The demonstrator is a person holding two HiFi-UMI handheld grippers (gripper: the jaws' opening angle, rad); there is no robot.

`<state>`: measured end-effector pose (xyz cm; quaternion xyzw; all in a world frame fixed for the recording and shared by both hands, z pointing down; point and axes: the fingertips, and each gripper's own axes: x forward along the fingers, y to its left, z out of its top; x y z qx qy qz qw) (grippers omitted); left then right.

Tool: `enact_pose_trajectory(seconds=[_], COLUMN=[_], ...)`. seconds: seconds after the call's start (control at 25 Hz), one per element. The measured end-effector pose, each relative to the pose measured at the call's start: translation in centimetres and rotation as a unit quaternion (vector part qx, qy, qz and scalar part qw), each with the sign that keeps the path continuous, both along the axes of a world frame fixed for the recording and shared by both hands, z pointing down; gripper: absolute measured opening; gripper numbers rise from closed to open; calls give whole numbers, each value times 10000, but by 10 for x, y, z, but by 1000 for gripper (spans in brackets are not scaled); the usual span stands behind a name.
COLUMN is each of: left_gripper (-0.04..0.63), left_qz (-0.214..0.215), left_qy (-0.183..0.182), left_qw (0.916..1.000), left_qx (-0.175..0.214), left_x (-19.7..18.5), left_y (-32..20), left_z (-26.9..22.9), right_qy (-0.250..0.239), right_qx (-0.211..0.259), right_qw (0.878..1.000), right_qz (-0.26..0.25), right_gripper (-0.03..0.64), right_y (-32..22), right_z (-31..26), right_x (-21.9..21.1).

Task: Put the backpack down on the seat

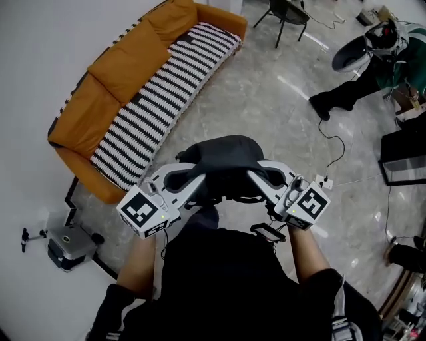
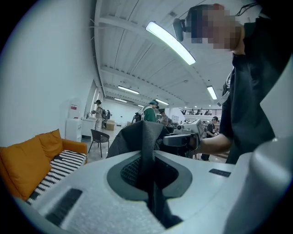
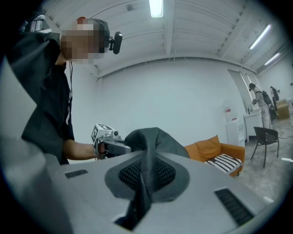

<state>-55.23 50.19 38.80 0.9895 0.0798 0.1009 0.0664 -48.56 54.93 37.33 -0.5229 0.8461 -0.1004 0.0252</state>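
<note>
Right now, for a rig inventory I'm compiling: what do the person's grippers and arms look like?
The left gripper and right gripper are pale grey plastic with dark mesh-textured pads, each carrying a white cube with black square markers. The person wears short black sleeves, forearms uncovered.

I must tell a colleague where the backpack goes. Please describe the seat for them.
Along the white wall, upper left in the head view, stands a long sofa. It alone is orange, with a black-and-white striped cover on its seat; the nearby chair is black.
</note>
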Motion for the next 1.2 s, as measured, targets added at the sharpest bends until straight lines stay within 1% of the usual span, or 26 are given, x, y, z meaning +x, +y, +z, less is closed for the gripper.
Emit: enact_pose_trajectory(seconds=[0.28, 0.4, 0.56, 0.68, 0.8, 1.0, 1.2], left_gripper=[31, 31, 31, 31, 31, 31, 31], left_qz=[144, 207, 287, 296, 244, 70, -31], left_qy=[54, 91, 182, 179, 148, 103, 84], left_qw=[9999, 9997, 9994, 9994, 9995, 9999, 9999], left_qx=[-31, 25, 66, 98, 132, 104, 70], left_x=[30, 43, 66, 87, 110, 145, 190], left_y=[-51, -66, -81, -92, -107, -130, -151], left_z=[-1, -3, -9, -12, -10, -8, -10], right_qy=[-76, -272, -413, -316, -186, -236, -243], right_qx=[-18, -25, 276, 244, 174, 200, 261], right_qw=[9999, 9993, 9981, 9985, 9991, 9995, 9994], right_qz=[151, 271, 366, 379, 332, 110, -17], right_gripper=[28, 28, 28, 28, 28, 28, 28], right_y=[-50, -64, -79, -89, -102, -128, -149], right_z=[-1, -3, -18, -15, -6, -2, -6], right_x=[30, 43, 65, 88, 112, 150, 196])
